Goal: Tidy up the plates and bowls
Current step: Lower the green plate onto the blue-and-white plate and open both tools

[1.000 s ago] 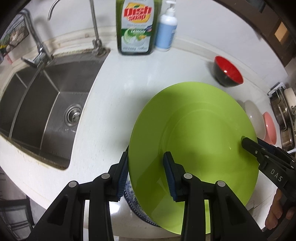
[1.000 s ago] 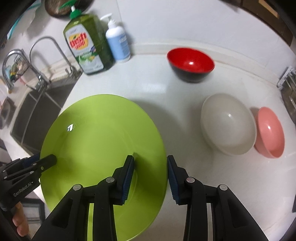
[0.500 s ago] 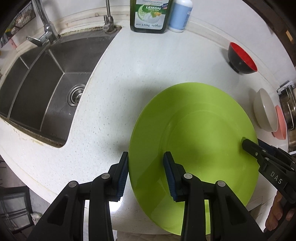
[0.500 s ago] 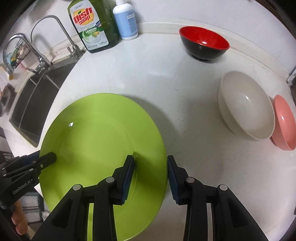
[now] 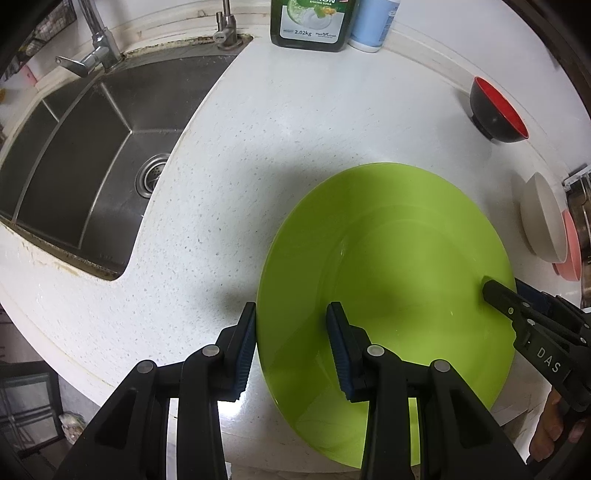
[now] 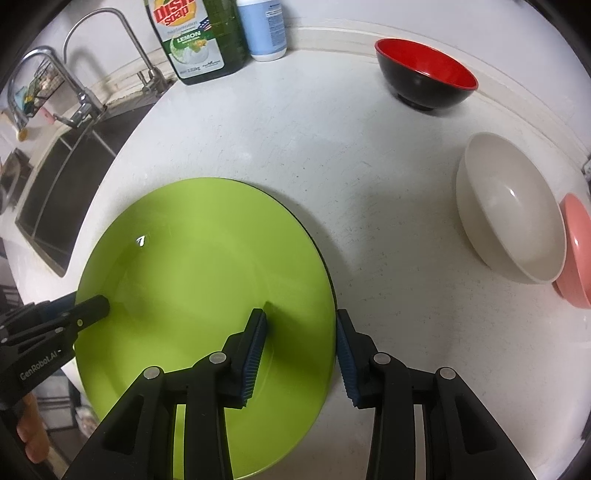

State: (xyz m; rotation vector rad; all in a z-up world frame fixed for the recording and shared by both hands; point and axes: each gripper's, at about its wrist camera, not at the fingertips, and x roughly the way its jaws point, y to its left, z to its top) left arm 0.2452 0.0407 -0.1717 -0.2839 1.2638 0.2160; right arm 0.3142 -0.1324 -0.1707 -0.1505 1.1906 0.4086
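A large green plate (image 5: 388, 258) (image 6: 203, 258) hangs low over the white counter (image 6: 332, 147); whether it touches I cannot tell. My left gripper (image 5: 291, 350) is shut on its left rim, one pad over the well and one outside the edge. My right gripper (image 6: 301, 347) clamps the opposite rim the same way. Each gripper also shows in the other's view: left gripper (image 6: 74, 306), right gripper (image 5: 506, 291). A red-and-black bowl (image 6: 424, 77), a white bowl (image 6: 509, 206) and a pink bowl (image 6: 576, 251) stand to the right.
A steel sink (image 5: 92, 147) with a faucet (image 5: 99, 55) lies to the left. A green dish soap bottle (image 6: 195, 40) and a pale blue bottle (image 6: 264, 29) stand at the back wall. The counter's curved front edge (image 5: 55, 314) runs close below the plate.
Both grippers carried the plate off a blue-patterned dish that was under it a second ago. The plate has come lower and sits further onto the counter, its shadow tighter beneath it.
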